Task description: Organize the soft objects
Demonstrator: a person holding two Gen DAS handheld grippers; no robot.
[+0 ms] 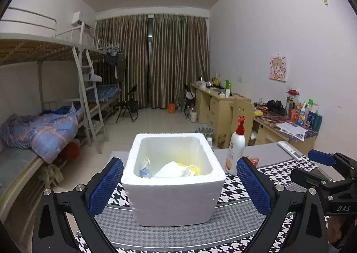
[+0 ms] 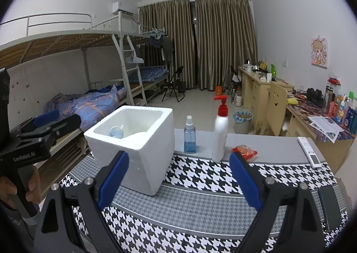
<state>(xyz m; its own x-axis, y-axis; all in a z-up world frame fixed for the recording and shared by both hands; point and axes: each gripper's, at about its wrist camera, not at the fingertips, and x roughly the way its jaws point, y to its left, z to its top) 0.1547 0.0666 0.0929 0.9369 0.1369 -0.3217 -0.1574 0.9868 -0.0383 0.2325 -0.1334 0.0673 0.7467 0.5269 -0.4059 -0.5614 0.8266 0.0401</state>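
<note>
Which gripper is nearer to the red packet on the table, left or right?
Right. The right gripper points between the foam box and the red packet, its right finger just before the packet. The left gripper is open around the box, farther left.

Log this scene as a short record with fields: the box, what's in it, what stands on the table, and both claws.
box: white foam box on the houndstooth table cover
contents: white and yellow soft items, blue-white pouch
beside box: blue spray bottle, white pump bottle, red packet, white remote
left claw: open, empty, box in front
right claw: open, empty
</note>
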